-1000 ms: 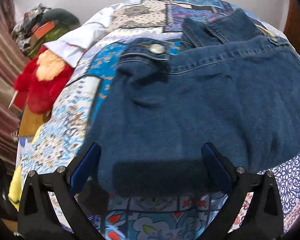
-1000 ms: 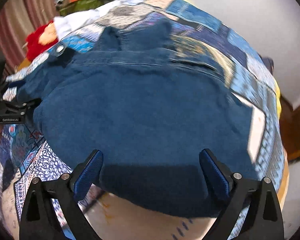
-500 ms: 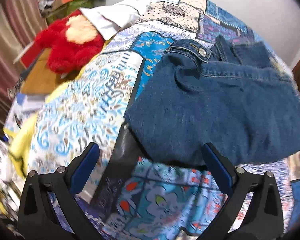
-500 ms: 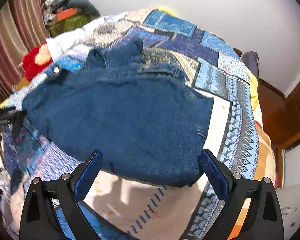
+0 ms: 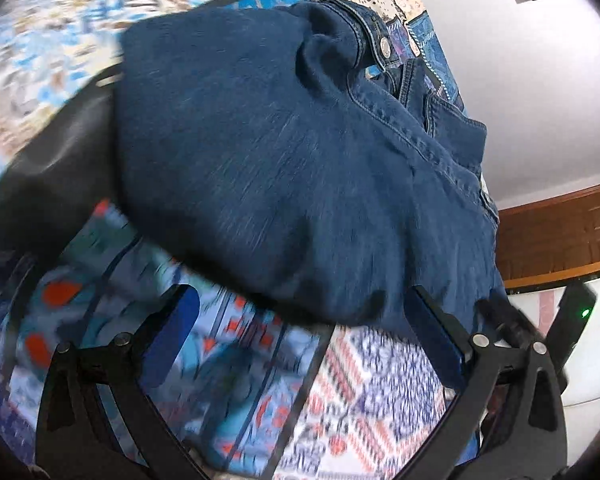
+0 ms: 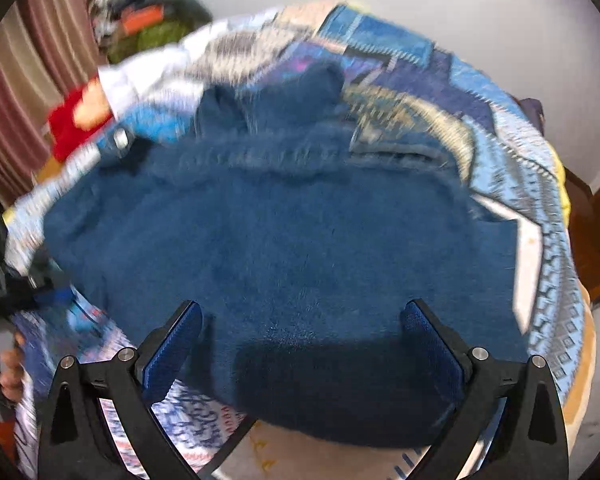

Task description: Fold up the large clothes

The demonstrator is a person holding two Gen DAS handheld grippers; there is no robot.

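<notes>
**folded jeans on a patterned bed, two grippers spread wide above them**

a pair of dark blue denim jeans (image 5: 300,152) lies folded into a broad, thick bundle on a bed covered with a busy patchwork bedspread (image 5: 372,384) in blues, whites and reds. the jeans sit toward the near edge of the bed, with the waistband end pointing at the far edge. a metal waist button (image 5: 385,45) shows at the far left corner of the bundle, and a stitched seam runs across the denim just below it.

in the left wrist view, the left gripper (image 5: 304,340) hangs over the near edge of the bundle, its blue-padded fingers (image 5: 172,340) spread wide, holding nothing. the denim's near fold lies between and just beyond the fingertips; the picture does not show whether they touch it.

in the right wrist view, which is blurred, the right gripper (image 6: 302,344) is also spread wide and holds nothing. its fingers straddle the near edge of the jeans, with the cloth filling the gap between them.

at the far left corner of the bed lie a red plush toy (image 6: 74,116) and a white cloth (image 6: 140,80), with a pile of clothes (image 6: 148,20) behind them. striped curtains (image 6: 28,80) hang on the left. a white wall (image 5: 520,80) stands behind the bed.
</notes>
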